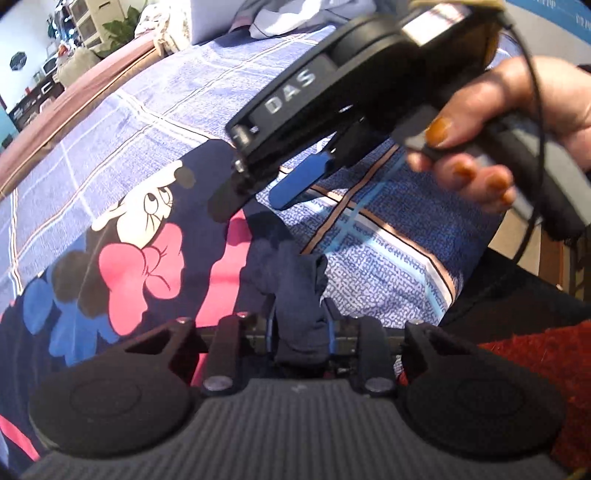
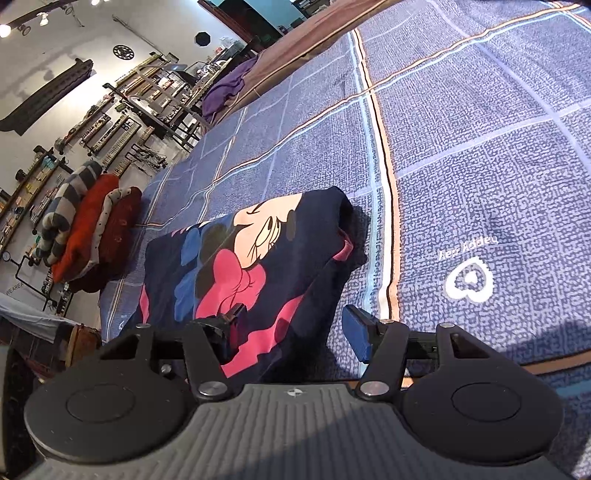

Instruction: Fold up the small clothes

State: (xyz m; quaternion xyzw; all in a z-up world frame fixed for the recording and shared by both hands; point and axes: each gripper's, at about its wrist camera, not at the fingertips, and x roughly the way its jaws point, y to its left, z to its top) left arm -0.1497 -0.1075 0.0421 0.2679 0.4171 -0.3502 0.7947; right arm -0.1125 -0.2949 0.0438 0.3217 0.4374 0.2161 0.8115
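Left hand-held gripper [image 1: 300,325] clenched on soft, limp shirt [image 1: 147,251] hem, right hand-held gripper [image 2: 291,332] released beside it; best pinched at edges.

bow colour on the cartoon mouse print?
Pink-red bow on the navy printed garment; left wrist view shows it best.

White wall [image 2: 55,59], cluttered shelves [image 2: 110,125], ceiling spotlights [image 2: 4,30].
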